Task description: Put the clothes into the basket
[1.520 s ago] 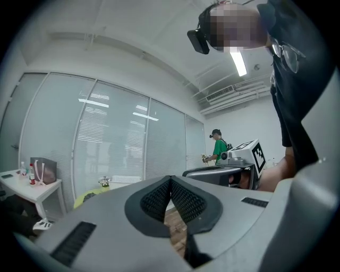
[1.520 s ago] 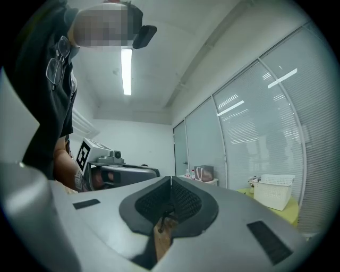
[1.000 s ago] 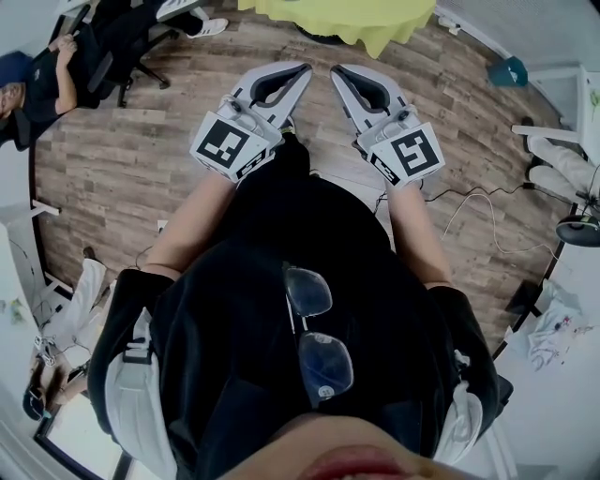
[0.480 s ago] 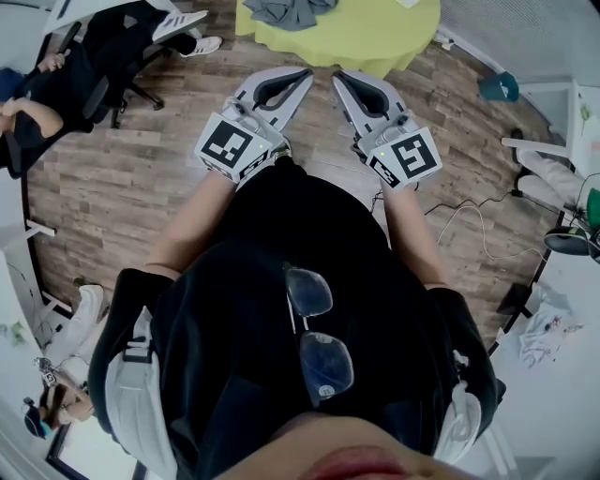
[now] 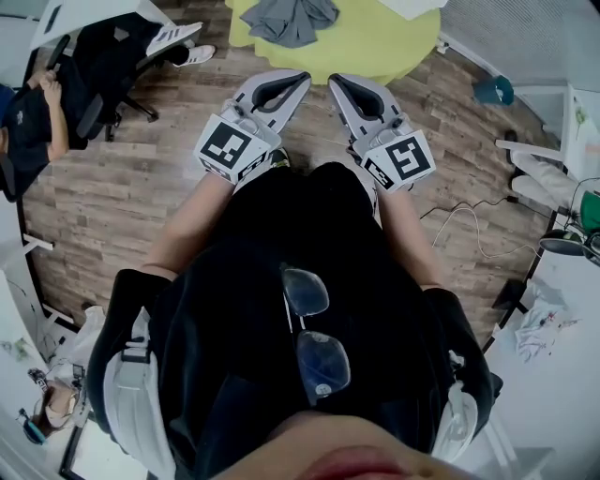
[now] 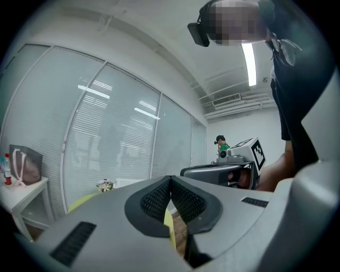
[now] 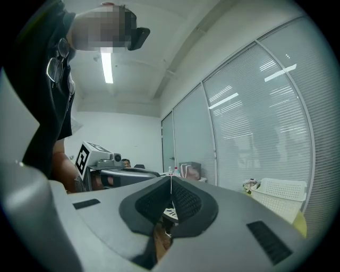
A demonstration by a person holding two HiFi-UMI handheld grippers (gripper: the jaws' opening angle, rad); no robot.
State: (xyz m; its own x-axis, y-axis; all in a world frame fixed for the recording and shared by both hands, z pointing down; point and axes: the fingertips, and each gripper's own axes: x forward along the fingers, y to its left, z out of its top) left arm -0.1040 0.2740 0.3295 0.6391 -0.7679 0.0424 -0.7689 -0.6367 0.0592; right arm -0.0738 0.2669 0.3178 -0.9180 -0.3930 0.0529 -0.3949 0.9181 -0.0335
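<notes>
A grey garment [image 5: 286, 19] lies crumpled on the round yellow-green table [image 5: 375, 42] at the top of the head view. My left gripper [image 5: 301, 76] and right gripper [image 5: 335, 82] are held side by side over the wood floor, just short of the table's near edge. Both are shut with nothing between the jaws. The left gripper view shows its jaws [image 6: 170, 178] pressed together, and the right gripper view shows the same [image 7: 171, 179]. A white slatted basket [image 7: 279, 194] stands at the right of the right gripper view, by the blinds.
A person sits in a black office chair [image 5: 42, 103] at the upper left. Cables [image 5: 469, 211] trail over the floor at the right, near a teal object [image 5: 492, 89] and white desks [image 5: 562, 356]. Glass walls with blinds [image 6: 106, 138] lie ahead.
The table has come nearer in the head view and the grey garment on it has come into sight. Both grippers stay shut and side by side.
</notes>
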